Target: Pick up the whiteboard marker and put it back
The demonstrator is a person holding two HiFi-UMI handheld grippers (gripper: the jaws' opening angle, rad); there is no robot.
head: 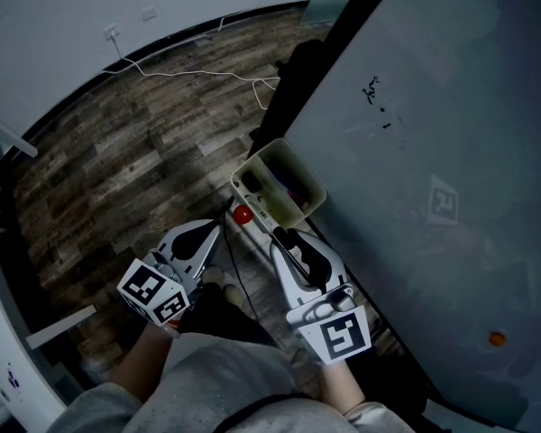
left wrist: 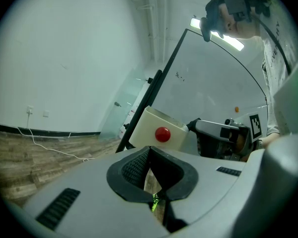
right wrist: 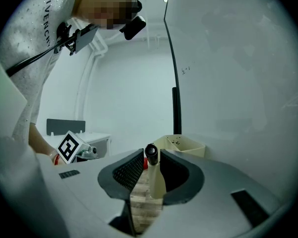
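Whiteboard marker [right wrist: 154, 176]: light, rigid, slick; pinch it mid-barrel. Your right gripper [right wrist: 150, 156] stands spread around it, with the holder [head: 307, 170] at twelve o'clock. Your left gripper [left wrist: 149, 155] is pressed together.

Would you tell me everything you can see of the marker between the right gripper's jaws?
The marker is a cream, plastic-looking barrel with a black end, which points forward toward the tray. It sits between the jaws of the right gripper, its barrel along one pad; the other pad stands close by the black end, but whether it presses is unclear.
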